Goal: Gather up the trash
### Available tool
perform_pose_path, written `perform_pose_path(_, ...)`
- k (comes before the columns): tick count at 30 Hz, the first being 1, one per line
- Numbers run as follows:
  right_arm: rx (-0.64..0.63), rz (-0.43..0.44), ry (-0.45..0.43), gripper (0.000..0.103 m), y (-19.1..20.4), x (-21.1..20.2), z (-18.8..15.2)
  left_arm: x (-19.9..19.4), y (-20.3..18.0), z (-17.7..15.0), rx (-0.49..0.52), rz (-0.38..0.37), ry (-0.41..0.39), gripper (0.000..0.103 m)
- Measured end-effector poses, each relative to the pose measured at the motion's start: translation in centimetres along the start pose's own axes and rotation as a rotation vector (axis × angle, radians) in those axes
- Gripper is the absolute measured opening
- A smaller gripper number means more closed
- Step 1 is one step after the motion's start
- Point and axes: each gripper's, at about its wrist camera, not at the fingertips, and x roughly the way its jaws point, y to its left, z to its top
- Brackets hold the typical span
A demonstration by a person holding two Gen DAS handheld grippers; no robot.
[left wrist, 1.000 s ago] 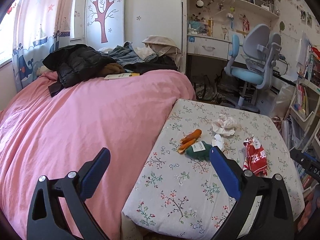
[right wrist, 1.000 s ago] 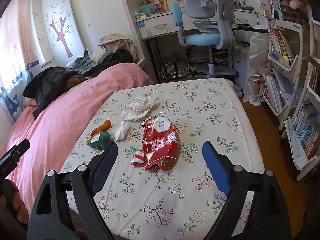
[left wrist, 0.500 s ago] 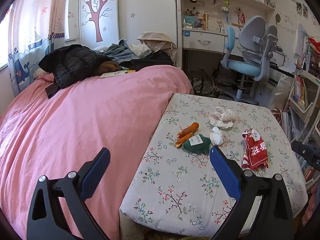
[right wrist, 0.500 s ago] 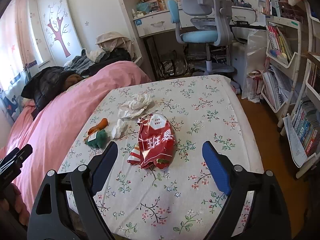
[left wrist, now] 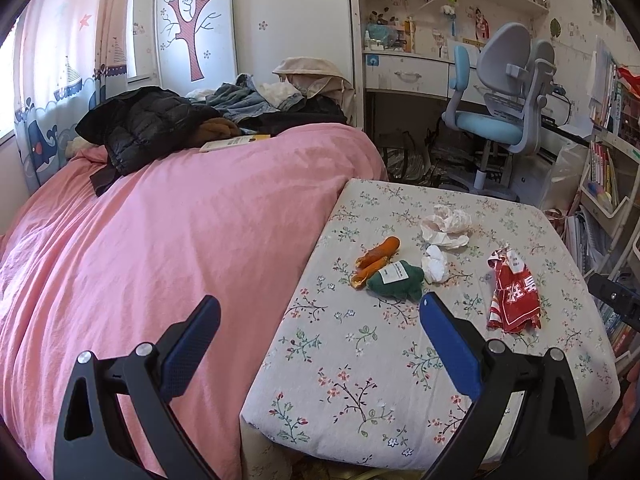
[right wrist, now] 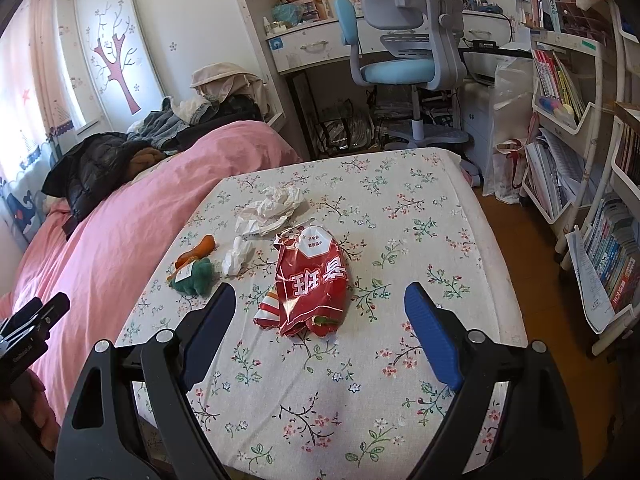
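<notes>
In the left wrist view the other hand-held gripper [left wrist: 616, 304] shows only as a dark block cut off by the right edge, its jaws out of sight. The print on the green toy's white label [left wrist: 394, 273] is too small to read. The near edge of the desk [right wrist: 320, 440] is hidden behind gripper frames.

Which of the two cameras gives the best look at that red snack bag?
The right wrist view: the red bag lies central, large, just beyond the open jaws. The left wrist view shows it smaller, off to the right.
</notes>
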Motion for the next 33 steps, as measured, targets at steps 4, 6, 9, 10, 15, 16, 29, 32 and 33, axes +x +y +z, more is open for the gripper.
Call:
perform_pose_path(4, 0.000, 0.000, 0.000, 0.083, 0.0, 0.0, 0.0, 0.0, -0.1, -0.1, 0.004, 0.002, 0.005, 0.095)
perform_pose_path(6, 0.000, 0.000, 0.000, 0.083, 0.0, 0.0, 0.0, 0.1, -0.1, -0.1, 0.006, 0.003, 0.006, 0.095)
perform_pose_path(9, -0.001, 0.000, 0.000, 0.083, 0.0, 0.0, 0.0, 0.1, -0.1, -0.1, 0.008, 0.004, 0.008, 0.095)
perform_pose_path(10, -0.002, 0.000, 0.001, 0.083, 0.0, 0.0, 0.0, 0.1, -0.1, -0.1, 0.008, 0.004, 0.009, 0.095)
perform_pose_path(15, -0.001, 0.000, 0.000, 0.083, -0.1, 0.0, 0.0, 0.2, -0.1, -0.2, 0.011, 0.006, 0.014, 0.095)
perform_pose_path(16, 0.000, 0.001, 0.000, 0.083, -0.1, 0.0, -0.1, 0.2, -0.2, -0.3, 0.012, 0.007, 0.015, 0.095)
perform_pose_path(29, -0.008, 0.000, 0.004, 0.083, -0.1, 0.0, -0.2, 0.6, -0.3, -0.4, 0.026, 0.017, 0.038, 0.095)
perform_pose_path(32, -0.008, 0.000, 0.003, 0.083, -0.2, 0.0, -0.2, 1.0, -0.2, -0.5, 0.021, 0.021, 0.062, 0.095)
perform_pose_path(33, -0.008, 0.000, 0.004, 0.083, -0.1, 0.0, -0.2, 1.1, -0.1, -0.6, 0.019, 0.022, 0.070, 0.095)
